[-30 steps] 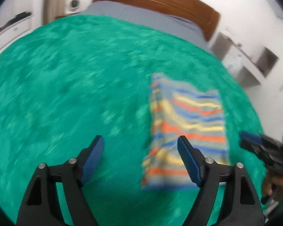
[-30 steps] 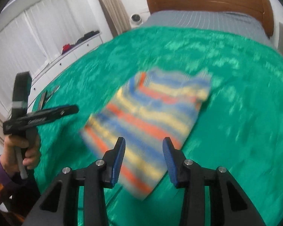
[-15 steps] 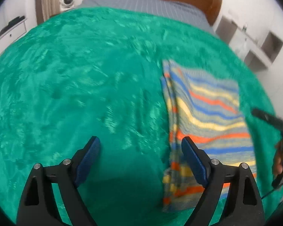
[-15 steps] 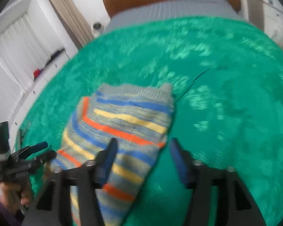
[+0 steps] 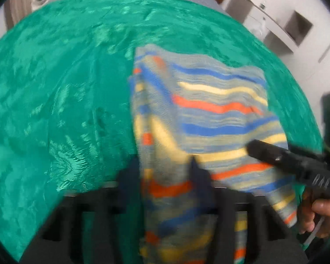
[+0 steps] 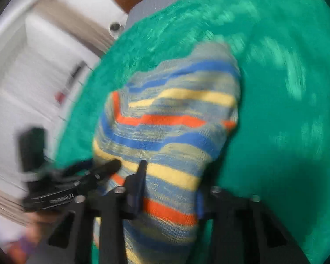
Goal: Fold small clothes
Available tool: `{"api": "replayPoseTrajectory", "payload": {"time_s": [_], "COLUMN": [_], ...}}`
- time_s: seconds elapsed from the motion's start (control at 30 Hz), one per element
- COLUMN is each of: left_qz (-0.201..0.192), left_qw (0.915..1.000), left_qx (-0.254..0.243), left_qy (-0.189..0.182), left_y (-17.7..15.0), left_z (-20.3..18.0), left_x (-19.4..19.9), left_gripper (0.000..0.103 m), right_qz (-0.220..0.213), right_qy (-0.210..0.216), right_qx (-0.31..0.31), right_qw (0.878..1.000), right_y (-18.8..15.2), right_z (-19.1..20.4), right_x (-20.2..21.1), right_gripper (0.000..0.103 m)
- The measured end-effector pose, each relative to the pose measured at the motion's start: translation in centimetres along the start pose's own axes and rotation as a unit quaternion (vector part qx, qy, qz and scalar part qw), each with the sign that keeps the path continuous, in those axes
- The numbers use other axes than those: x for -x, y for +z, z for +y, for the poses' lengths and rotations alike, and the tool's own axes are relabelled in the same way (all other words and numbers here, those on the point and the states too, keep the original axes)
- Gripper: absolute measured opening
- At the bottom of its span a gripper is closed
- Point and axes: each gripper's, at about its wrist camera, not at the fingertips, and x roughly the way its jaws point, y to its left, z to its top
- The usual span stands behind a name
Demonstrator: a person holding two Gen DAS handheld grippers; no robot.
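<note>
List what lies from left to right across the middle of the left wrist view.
Green bedspread → striped knit garment → right tool, reaching in over the garment's right edge → the hand that holds it.

I see the striped knit garment (image 5: 209, 110) on the green bedspread (image 5: 55, 110), banded in blue, yellow, orange and grey. Its far part lies against the bedspread, toward the headboard end. Its near part is bunched and lifted off the bedspread, the stripes bending over a ridge. From the right wrist view it humps up (image 6: 171, 132).
</note>
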Motion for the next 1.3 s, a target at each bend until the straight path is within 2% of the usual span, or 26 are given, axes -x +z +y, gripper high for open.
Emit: {"api": "replayPoseTrajectory", "payload": {"time_s": [0.03, 0.07, 0.13, 0.17, 0.27, 0.37, 0.4, 0.43, 0.47, 0.5, 0.53, 0.57, 0.63, 0.67, 0.73, 0.8, 0.87, 1.0, 1.07, 1.2, 1.3], "left_qz": [-0.006, -0.012, -0.03, -0.041, -0.081, -0.111, -0.107, -0.096, -0.083, -0.073, -0.075, -0.078, -0.087, -0.097, -0.121, -0.142, -0.153, -0.177, -0.182, -0.175, -0.183], "left_qw": [0.9999, 0.9999, 0.9994, 0.9988, 0.996, 0.9931, 0.9935, 0.9945, 0.9957, 0.9956, 0.9943, 0.9932, 0.9903, 0.9867, 0.9782, 0.9698, 0.9671, 0.9626, 0.9638, 0.9712, 0.9691], "left_qx": [-0.007, -0.009, -0.002, 0.001, -0.01, -0.026, -0.034, -0.039, -0.042, -0.043, -0.045, -0.051, -0.064, -0.074, -0.093, -0.107, -0.103, -0.069, -0.059, -0.034, -0.034], "left_qy": [0.011, 0.008, -0.014, -0.027, -0.035, -0.031, -0.02, -0.011, 0.007, 0.041, 0.061, 0.069, 0.087, 0.107, 0.141, 0.167, 0.175, 0.193, 0.186, 0.158, 0.162], "left_y": [0.2, 0.3, 0.7, 0.9, 2.1, 3.2, 3.2, 3.1, 2.7, 1.6, 0.5, -0.7, -3.5, -5.2, -7.8, -10.0, -10.3, -12.2, -13.0, -14.4, -15.1], "left_z": [-0.4, -0.6, -0.7, -0.9, -2.5, -4.1, -4.6, -4.9, -5.0, -4.9, -4.9, -4.9, -5.3, -5.8, -6.9, -8.4, -9.2, -10.6, -11.1, -11.6, -12.1], "left_x": [0.7, 1.5, 3.3, 4.4, 7.3, 8.9, 8.5, 7.8, 6.9, 6.1, 5.9, 6.1, 7.0, 7.9, 10.1, 12.5, 13.8, 17.6, 19.1, 21.1, 22.3], "left_gripper": [0.018, 0.016, 0.015, 0.015, 0.015, 0.018, 0.027, 0.052, 0.067, 0.082, 0.083, 0.083, 0.088, 0.092, 0.101, 0.102, 0.102, 0.103, 0.103, 0.103, 0.103], "right_qz": [-0.008, -0.02, -0.042, -0.054, -0.09, -0.114, -0.114, -0.106, -0.09, -0.074, -0.064, -0.055, -0.042, -0.038, -0.033, -0.035, -0.04, -0.077, -0.09, -0.1, -0.104], "right_qy": [-0.033, -0.058, -0.066, -0.066, -0.059, -0.05, -0.043, -0.039, -0.042, -0.058, -0.088, -0.113, -0.144, -0.159, -0.189, -0.202, -0.209, -0.216, -0.222, -0.226, -0.225], "right_qx": [0.055, 0.111, 0.161, 0.175, 0.199, 0.183, 0.165, 0.147, 0.124, 0.101, 0.085, 0.077, 0.075, 0.077, 0.086, 0.097, 0.108, 0.126, 0.12, 0.111, 0.116], "right_qw": [0.998, 0.992, 0.984, 0.981, 0.974, 0.975, 0.979, 0.983, 0.987, 0.99, 0.99, 0.989, 0.986, 0.983, 0.978, 0.974, 0.971, 0.965, 0.963, 0.963, 0.962], "right_y": [-0.1, -0.4, -0.6, -0.6, 0.0, 1.4, 2.0, 2.4, 2.5, 2.3, 1.9, 1.0, -1.7, -3.1, -6.5, -8.9, -10.7, -13.7, -14.1, -15.6, -16.8], "right_z": [2.1, 4.2, 6.7, 7.5, 9.2, 8.6, 7.6, 6.5, 4.9, 3.0, 1.5, 0.3, -1.5, -2.1, -2.4, -1.5, -0.3, 4.1, 5.6, 8.1, 9.8], "right_x": [0.4, 1.0, 2.8, 3.8, 7.1, 9.8, 10.3, 10.4, 10.6, 10.5, 10.3, 10.6, 11.6, 12.2, 14.2, 16.2, 18.0, 21.1, 22.1, 23.3, 24.1], "right_gripper": [0.028, 0.026, 0.025, 0.025, 0.025, 0.025, 0.025, 0.029, 0.039, 0.047, 0.065, 0.075, 0.079, 0.087, 0.092, 0.093, 0.1, 0.102, 0.103, 0.103, 0.103]}}
